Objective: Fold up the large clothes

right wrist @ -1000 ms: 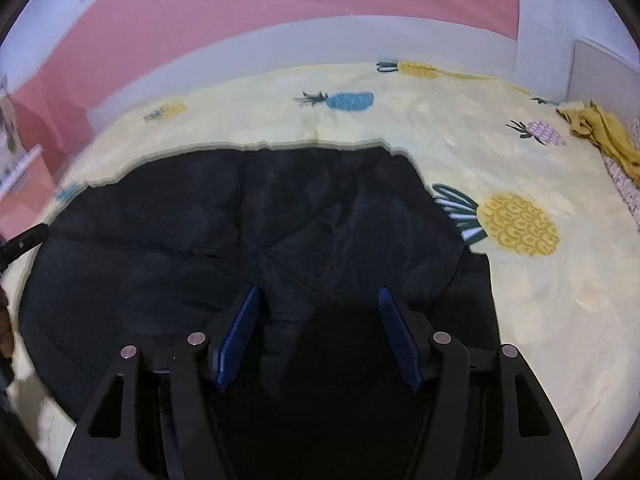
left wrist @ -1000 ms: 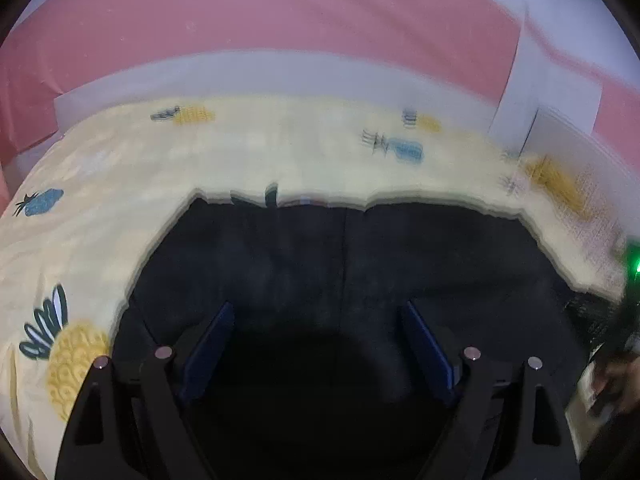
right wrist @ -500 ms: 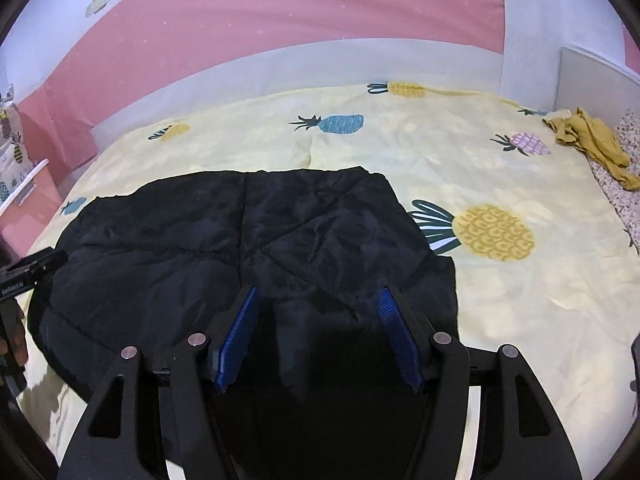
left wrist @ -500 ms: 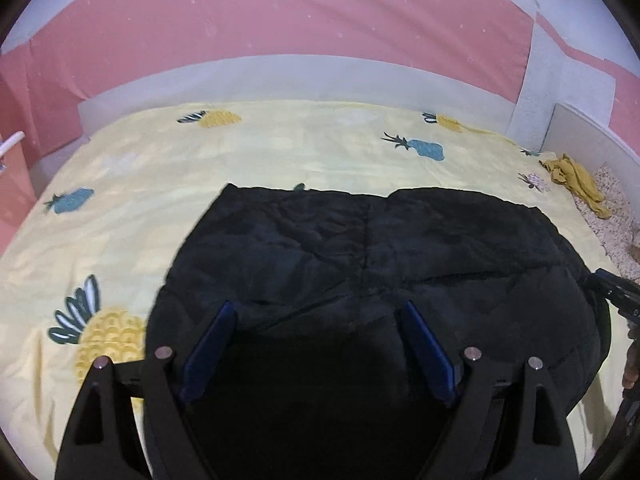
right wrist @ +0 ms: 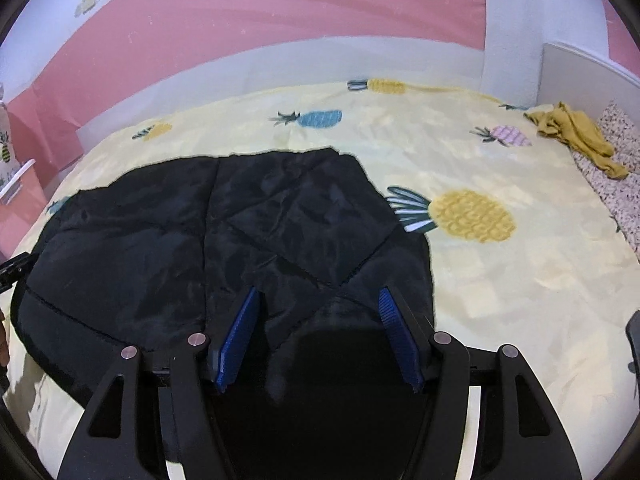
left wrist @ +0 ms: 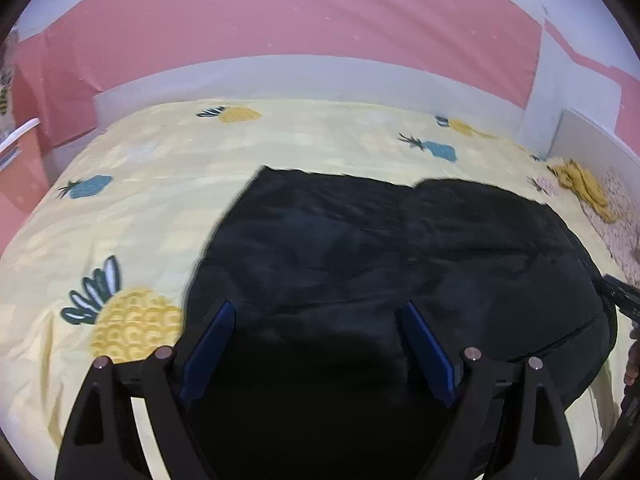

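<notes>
on the bed: a black quilted garment point(right wrist: 224, 240) lies spread across the yellow pineapple sheet point(right wrist: 500, 280), nearer the near edge than the far wall
left gripper point(left wrist: 316, 332): jaws wide apart over the garment's near left part; nothing is clearly pinched between the blue pads, though the dark cloth under them makes contact hard to tell
right gripper point(right wrist: 318, 320): jaws parted, a little narrower, above the garment's near right part where seams cross; it grips nothing that i can make out
risk, slip: the shell looks slick, so a shallow pinch would likely slide off on lifting
risk, layers: a bite may catch only the top layer, leaving a crooked fold
risk, bulk: padded cloth may spring back open
left view only: the garment's far left corner point(left wrist: 266, 170) and its near right bulge
right view only: diagonal quilting lines, a mustard cloth point(right wrist: 576, 136) far right, well apart from the garment
</notes>
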`<state>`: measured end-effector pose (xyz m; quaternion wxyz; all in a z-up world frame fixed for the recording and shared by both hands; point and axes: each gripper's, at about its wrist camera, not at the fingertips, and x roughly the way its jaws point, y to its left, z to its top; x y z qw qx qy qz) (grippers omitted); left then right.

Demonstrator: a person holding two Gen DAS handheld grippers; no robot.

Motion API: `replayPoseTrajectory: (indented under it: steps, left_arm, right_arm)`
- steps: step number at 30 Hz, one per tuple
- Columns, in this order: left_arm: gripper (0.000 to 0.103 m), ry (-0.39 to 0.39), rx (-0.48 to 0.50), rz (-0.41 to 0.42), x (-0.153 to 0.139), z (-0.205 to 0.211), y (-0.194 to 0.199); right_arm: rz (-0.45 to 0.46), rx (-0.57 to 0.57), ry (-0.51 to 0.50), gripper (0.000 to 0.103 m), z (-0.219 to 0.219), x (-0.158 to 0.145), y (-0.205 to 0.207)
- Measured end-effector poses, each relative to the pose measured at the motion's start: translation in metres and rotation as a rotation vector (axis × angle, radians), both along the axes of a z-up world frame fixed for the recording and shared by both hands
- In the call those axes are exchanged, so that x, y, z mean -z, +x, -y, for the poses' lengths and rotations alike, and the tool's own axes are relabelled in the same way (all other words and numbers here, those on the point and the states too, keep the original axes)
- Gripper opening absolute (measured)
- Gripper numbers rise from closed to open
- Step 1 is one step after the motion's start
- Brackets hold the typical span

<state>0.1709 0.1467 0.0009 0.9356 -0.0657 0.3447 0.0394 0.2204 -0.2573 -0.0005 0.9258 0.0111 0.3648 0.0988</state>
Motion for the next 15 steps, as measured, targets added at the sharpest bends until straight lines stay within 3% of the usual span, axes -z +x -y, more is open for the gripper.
replayPoseTrajectory:
  steps: [3, 5, 9, 15]
  left_arm:
    - [0.087, 0.001, -0.058, -0.027, 0.010, -0.026, -0.001]
    - [0.088, -0.045, -0.092, -0.052, 0.020, -0.044, -0.001]
    - [0.088, -0.111, -0.089, -0.067, 0.032, -0.057, 0.001]
    - [0.088, -0.146, -0.071, -0.071, 0.037, -0.060, 0.007]
  right_arm:
    - [-0.025, 0.021, 0.005, 0.063, 0.014, 0.009, 0.001]
    - [-0.037, 0.047, 0.001, 0.064, 0.024, 0.015, 0.003]
    - [-0.088, 0.069, 0.086, 0.065, 0.040, 0.027, 0.012]
    - [-0.131, 0.050, 0.158, 0.068, 0.048, 0.034, 0.019]
